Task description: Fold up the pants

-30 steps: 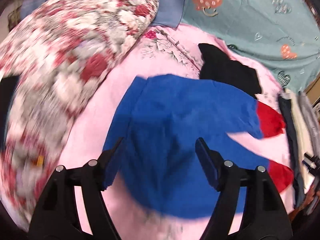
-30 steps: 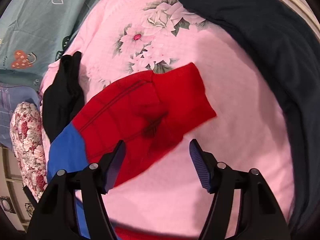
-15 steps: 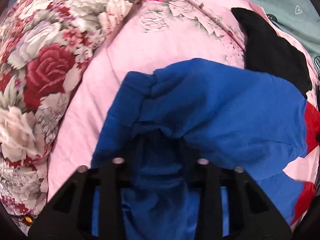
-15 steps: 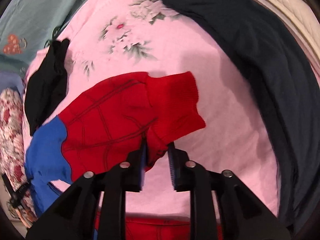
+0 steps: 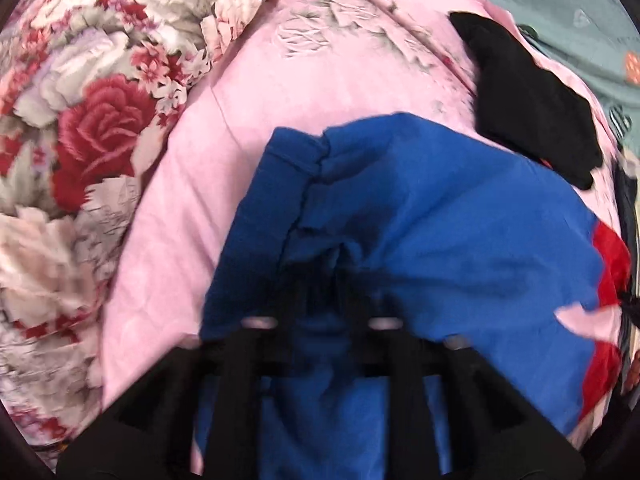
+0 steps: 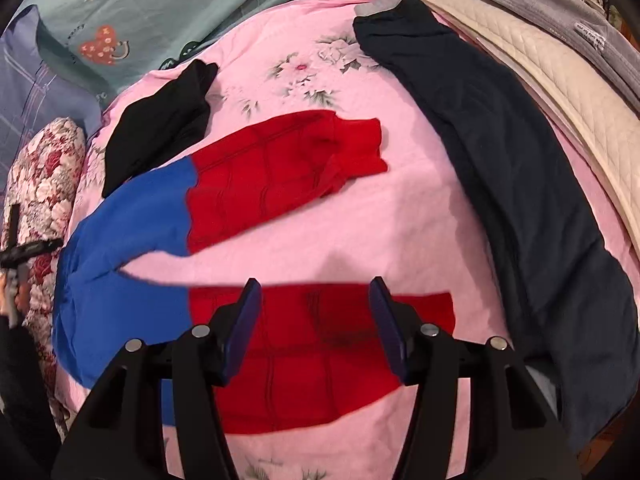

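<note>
The pants are blue at the waist (image 5: 440,216) and red at the legs (image 6: 280,176), spread on a pink floral bedspread (image 6: 380,220). In the right wrist view both legs lie apart, the far leg's cuff (image 6: 356,148) bunched, the near leg (image 6: 320,352) under my right gripper (image 6: 314,312), which is open and empty above it. My left gripper (image 5: 320,300) is blurred, shut on the blue waist fabric, which is lifted and puckered around the fingers.
A black garment (image 6: 160,128) lies beyond the pants. A dark navy garment (image 6: 520,184) and cream quilted fabric (image 6: 560,92) lie on the right. A rose-print pillow (image 5: 72,140) is on the left. Teal bedding (image 6: 140,12) is at the back.
My right gripper let go of the red cuff, opened and drew back over the near leg. My left gripper stays shut on the blue waist and has shifted a little.
</note>
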`<state>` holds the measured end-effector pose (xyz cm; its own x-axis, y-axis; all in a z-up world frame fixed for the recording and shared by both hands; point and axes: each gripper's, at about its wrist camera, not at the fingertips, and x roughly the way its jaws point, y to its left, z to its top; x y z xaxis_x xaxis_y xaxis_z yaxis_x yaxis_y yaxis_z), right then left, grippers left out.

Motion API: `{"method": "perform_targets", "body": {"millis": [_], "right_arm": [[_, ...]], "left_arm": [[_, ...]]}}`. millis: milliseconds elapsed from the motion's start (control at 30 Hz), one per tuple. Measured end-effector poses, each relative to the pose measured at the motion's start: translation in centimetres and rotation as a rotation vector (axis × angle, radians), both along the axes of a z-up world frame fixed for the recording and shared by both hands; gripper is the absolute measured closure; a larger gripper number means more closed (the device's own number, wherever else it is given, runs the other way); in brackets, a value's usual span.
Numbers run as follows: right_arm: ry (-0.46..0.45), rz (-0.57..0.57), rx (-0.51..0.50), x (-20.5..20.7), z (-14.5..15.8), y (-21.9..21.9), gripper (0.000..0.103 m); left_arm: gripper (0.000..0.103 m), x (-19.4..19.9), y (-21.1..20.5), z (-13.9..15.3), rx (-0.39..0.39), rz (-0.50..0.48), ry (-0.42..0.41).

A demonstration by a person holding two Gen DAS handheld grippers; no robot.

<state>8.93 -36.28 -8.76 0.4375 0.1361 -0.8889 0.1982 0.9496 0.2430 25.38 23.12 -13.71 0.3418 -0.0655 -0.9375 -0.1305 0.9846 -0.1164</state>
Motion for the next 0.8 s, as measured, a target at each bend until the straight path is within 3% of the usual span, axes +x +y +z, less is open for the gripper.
{"method": "perform_targets", "body": {"millis": [33, 100, 167, 267, 367, 500, 567, 600, 667, 800], "right_arm": [[0.0, 0.002, -0.011, -0.4, 0.3, 0.0, 0.046], [0.007, 0.028, -0.064, 0.1, 1.0, 0.7, 0.046], [-0.002, 0.083, -0.071, 0.9, 1.4, 2.8, 0.046], [-0.025, 0.262, -0.046, 3.9, 2.3, 6.9, 0.046], [-0.064, 0.524, -0.019, 8.5, 3.0, 13.7, 0.046], [-0.11, 0.844, -0.002, 13.7, 3.8, 23.2, 0.046], [-0.077, 0.987, -0.017, 16.5, 2.8, 27.5, 0.046], [-0.035, 1.065, -0.045, 18.0, 1.6, 30.7, 0.046], [-0.001, 1.113, -0.085, 19.5, 0.4, 33.4, 0.046], [0.068, 1.213, -0.092, 20.9, -1.6, 36.2, 0.046]], "left_arm": [[0.025, -0.4, 0.1, 1.0, 0.012, -0.005, -0.025], [0.019, -0.6, 0.5, 3.5, 0.085, -0.012, -0.088], [0.012, 0.7, 0.7, 4.9, 0.098, -0.054, -0.09], [0.01, 4.4, 0.3, 4.6, 0.095, -0.163, -0.027], [0.01, 8.3, -0.1, 2.3, 0.062, -0.28, 0.028], [0.01, 11.2, 0.9, -1.9, -0.099, -0.337, 0.107], [0.01, 11.3, 1.2, -2.6, -0.141, -0.331, 0.071], [0.012, 11.0, 1.0, -2.5, -0.14, -0.34, 0.037], [0.064, 9.9, 0.2, -2.3, -0.099, -0.381, -0.038], [0.087, 8.7, 0.1, -1.8, -0.16, -0.395, -0.106]]}}
